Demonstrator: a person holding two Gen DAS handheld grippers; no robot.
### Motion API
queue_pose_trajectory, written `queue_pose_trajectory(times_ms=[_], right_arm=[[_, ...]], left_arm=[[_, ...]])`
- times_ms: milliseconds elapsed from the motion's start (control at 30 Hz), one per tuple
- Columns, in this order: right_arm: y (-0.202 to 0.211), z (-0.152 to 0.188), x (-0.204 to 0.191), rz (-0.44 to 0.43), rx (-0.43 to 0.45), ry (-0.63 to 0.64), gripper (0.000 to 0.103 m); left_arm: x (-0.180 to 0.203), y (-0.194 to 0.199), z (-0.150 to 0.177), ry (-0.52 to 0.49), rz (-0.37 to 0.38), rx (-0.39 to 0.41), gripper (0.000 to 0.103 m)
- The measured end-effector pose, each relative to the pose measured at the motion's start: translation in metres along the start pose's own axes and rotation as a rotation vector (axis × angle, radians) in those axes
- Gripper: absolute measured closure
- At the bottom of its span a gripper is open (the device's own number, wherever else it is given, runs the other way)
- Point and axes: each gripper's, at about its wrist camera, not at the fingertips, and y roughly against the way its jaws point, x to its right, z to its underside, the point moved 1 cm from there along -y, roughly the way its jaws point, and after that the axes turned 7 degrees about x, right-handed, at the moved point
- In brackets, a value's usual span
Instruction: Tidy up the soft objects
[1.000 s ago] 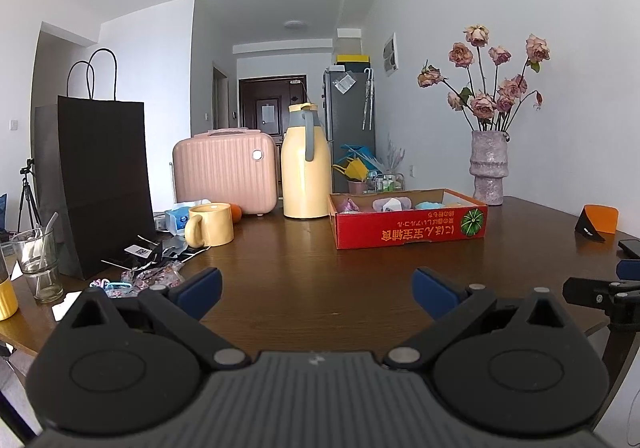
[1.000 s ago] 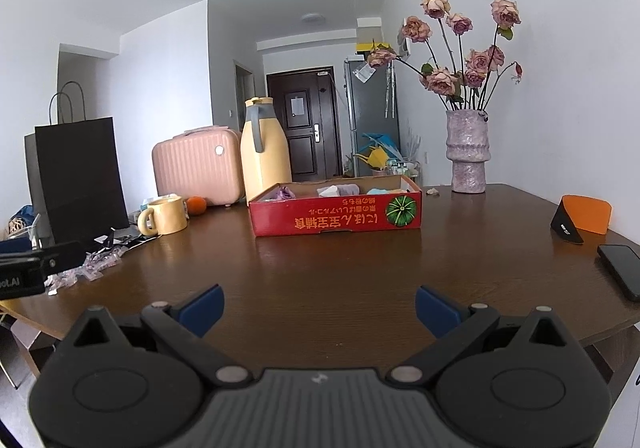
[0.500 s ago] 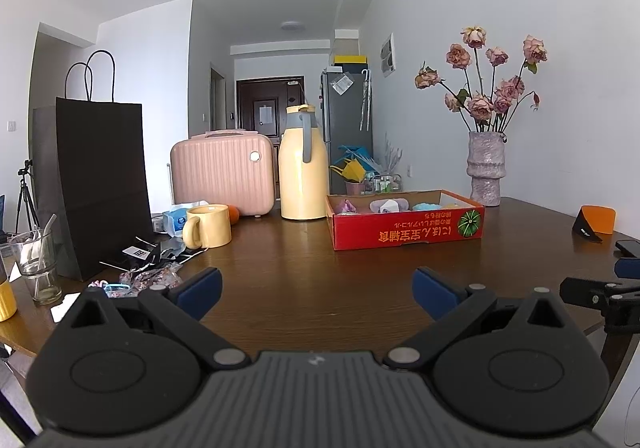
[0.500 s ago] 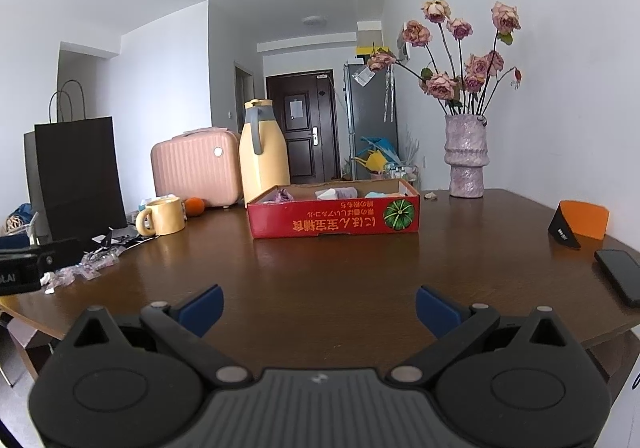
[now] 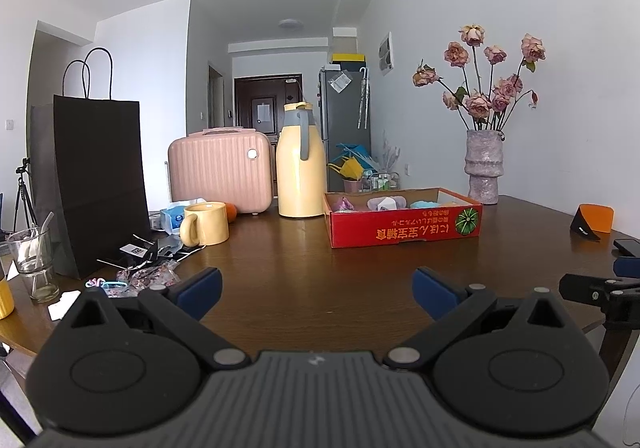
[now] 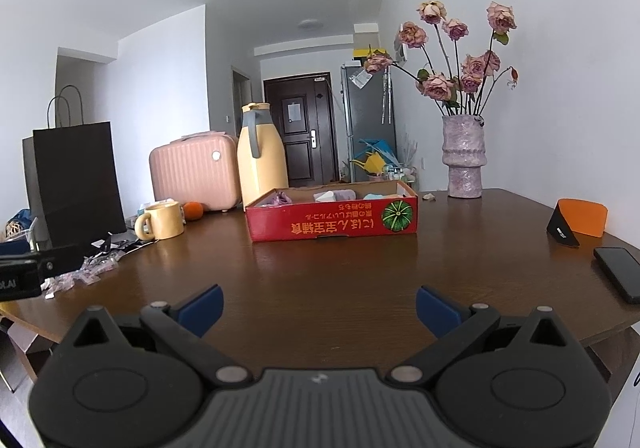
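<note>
A shallow red cardboard box (image 5: 404,230) (image 6: 332,222) stands on the brown table, well beyond both grippers. Several soft pastel items lie in it: purple (image 5: 342,204), lilac-white (image 5: 386,203), light blue (image 5: 424,204). My left gripper (image 5: 316,290) is open and empty above the near table edge. My right gripper (image 6: 318,308) is open and empty too, and part of it shows at the right edge of the left wrist view (image 5: 600,288).
A yellow jug (image 5: 300,164), a pink case (image 5: 220,172), a yellow mug (image 5: 204,224) and a black paper bag (image 5: 96,184) stand left of the box. Wrappers (image 5: 148,274) and a glass (image 5: 34,264) lie front left. A vase (image 6: 464,156), an orange stand (image 6: 580,220) and a phone (image 6: 618,272) sit at the right.
Both views have shifted slightly; the scene has drifted a little left and down. Both grippers stay open and empty. Nothing on the table has moved.
</note>
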Motion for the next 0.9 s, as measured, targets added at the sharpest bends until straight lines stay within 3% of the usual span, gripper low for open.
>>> queue_pose_trajectory(times_ms=[900], right_arm=[[-0.0012, 0.0011, -0.0007, 0.000, -0.004, -0.002, 0.000]], left_arm=[[-0.0008, -0.0005, 0.0012, -0.005, 0.006, 0.005, 0.000]])
